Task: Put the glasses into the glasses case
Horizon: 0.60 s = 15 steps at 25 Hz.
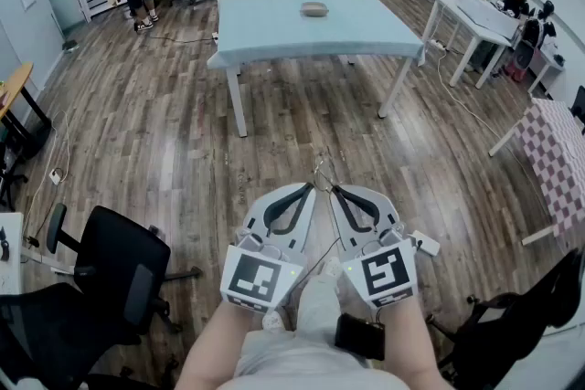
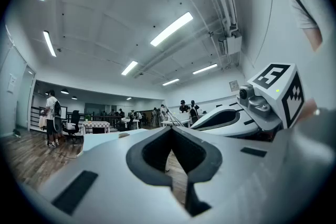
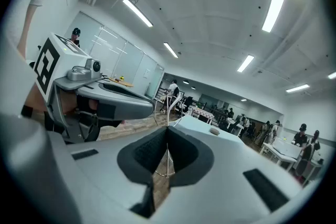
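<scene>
R gripper (image 1: pixel 333 189): jaws nearly closed, pinching thin wire-frame glasses (image 1: pixel 320 171), held above the wood floor well short of the table (image 1: pixel 265 36). L gripper (image 1: pixel 310 188): jaws together, nothing btwn them, also well short of the table. Glasses case (image 1: pixel 313 9) lies on the table, toward its far side, well apart from glasses.

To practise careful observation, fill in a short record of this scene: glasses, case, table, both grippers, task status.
glasses: thin wire frame, held up in the air
case: lies on the table, far from the glasses
table: light blue cover, ahead of the person
right gripper: shut on the glasses
left gripper: jaws together, close beside the right gripper
task status: glasses not yet in case
</scene>
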Each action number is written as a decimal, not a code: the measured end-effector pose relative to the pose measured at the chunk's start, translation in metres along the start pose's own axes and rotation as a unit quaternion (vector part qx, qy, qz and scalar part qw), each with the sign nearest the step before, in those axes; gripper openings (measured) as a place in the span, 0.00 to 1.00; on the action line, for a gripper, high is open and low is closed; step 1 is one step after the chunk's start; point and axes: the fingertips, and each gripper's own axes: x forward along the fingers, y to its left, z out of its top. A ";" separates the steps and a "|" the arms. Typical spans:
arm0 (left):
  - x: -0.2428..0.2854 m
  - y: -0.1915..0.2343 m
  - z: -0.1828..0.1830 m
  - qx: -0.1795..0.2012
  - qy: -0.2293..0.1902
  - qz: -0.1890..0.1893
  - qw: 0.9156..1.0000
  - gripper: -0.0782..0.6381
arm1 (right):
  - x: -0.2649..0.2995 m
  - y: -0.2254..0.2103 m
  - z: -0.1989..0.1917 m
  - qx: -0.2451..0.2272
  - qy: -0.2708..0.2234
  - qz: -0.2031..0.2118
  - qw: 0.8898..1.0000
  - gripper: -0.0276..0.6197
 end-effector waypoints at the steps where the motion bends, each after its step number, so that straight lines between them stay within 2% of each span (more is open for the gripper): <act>1: -0.003 0.000 0.001 -0.008 -0.002 0.004 1.000 0.12 | -0.003 0.002 0.003 0.002 -0.002 -0.003 1.000 0.06; 8: -0.016 -0.006 0.011 -0.034 -0.022 0.008 0.999 0.12 | -0.023 0.012 0.013 0.020 -0.016 -0.011 1.000 0.06; 15: -0.012 -0.008 0.013 -0.022 -0.021 0.002 1.000 0.12 | -0.026 0.007 0.006 0.034 -0.019 -0.007 0.999 0.06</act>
